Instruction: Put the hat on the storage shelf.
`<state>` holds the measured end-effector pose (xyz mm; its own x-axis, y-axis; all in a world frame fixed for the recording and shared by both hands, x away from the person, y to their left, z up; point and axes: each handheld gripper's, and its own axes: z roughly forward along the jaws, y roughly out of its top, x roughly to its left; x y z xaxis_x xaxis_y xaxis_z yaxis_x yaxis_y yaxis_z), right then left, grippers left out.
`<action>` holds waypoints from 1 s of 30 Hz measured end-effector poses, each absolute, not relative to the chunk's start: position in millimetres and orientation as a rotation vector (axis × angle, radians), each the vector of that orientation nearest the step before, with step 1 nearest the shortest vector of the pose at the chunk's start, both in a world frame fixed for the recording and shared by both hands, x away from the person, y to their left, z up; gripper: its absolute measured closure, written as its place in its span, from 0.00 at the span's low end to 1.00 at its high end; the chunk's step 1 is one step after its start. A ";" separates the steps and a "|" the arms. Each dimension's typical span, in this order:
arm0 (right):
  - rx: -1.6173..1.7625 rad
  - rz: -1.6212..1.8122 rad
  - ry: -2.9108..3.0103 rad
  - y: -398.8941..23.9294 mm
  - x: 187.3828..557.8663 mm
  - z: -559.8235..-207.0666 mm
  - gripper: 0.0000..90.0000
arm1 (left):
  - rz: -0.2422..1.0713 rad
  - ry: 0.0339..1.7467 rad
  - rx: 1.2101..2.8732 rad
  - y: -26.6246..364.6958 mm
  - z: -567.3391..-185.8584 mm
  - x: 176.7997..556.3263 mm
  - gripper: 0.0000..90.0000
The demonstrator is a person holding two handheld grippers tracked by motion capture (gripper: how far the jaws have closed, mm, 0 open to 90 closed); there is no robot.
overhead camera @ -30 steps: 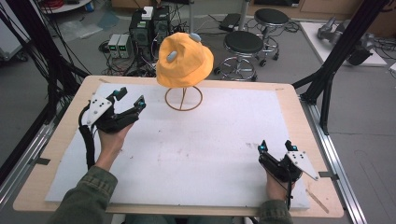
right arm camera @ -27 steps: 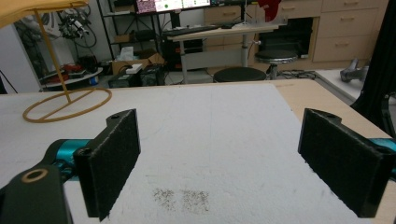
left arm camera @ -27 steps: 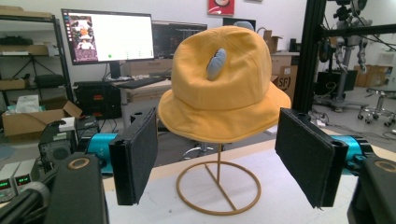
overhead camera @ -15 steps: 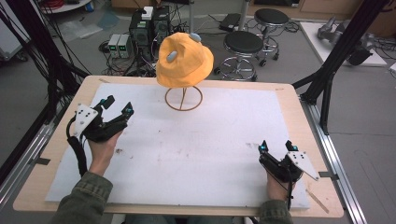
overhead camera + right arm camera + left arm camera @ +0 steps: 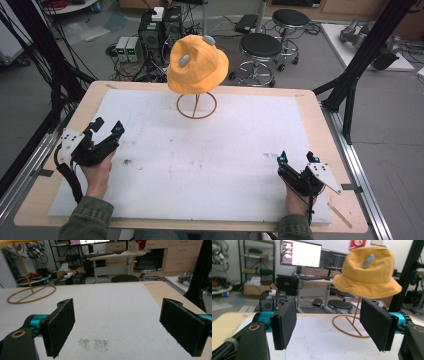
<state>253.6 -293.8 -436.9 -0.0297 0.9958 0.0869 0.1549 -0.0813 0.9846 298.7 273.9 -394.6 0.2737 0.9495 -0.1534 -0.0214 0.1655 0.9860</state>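
Observation:
An orange bucket hat (image 5: 196, 64) with small grey ears sits on a thin wire stand (image 5: 196, 105) at the back middle of the white mat (image 5: 210, 160). In the left gripper view the hat (image 5: 367, 271) hangs ahead and to the right on its stand (image 5: 352, 326). My left gripper (image 5: 107, 128) rests at the mat's left edge, open and holding nothing, its jaws (image 5: 334, 328) wide apart. My right gripper (image 5: 296, 157) lies near the front right corner, also open with nothing between its pads (image 5: 117, 327). The stand's ring base (image 5: 31, 293) appears far left in the right gripper view.
The wooden table (image 5: 330, 130) is edged by metal rails and black frame posts (image 5: 360, 60). Behind it on the floor stand stools (image 5: 261, 47) and computer boxes (image 5: 160, 30). Faint dark smudges (image 5: 93, 343) mark the mat before the right gripper.
My left gripper has drawn back toward the front left, away from the hat stand, staying open. The right gripper has not moved.

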 end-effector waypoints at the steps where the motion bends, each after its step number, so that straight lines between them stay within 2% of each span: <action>1: 1.369 1.222 1.309 -293.8 253.6 -436.9 0.13 | 0.909 1.063 1.164 276.5 -396.8 297.1 0.34; 16: 1.382 1.205 1.315 -293.5 252.4 -438.0 0.13 | 0.957 1.252 1.142 314.3 -420.3 280.9 0.33; 30: 1.369 1.208 1.331 -293.0 254.4 -438.3 0.13 | 0.962 1.317 1.117 331.5 -426.2 270.7 0.33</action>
<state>254.4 -293.0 -438.3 -0.0349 0.9966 0.0751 0.1710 -0.0681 0.9829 270.7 331.5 -426.2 0.0500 0.9723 -0.2283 0.0779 0.2241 0.9714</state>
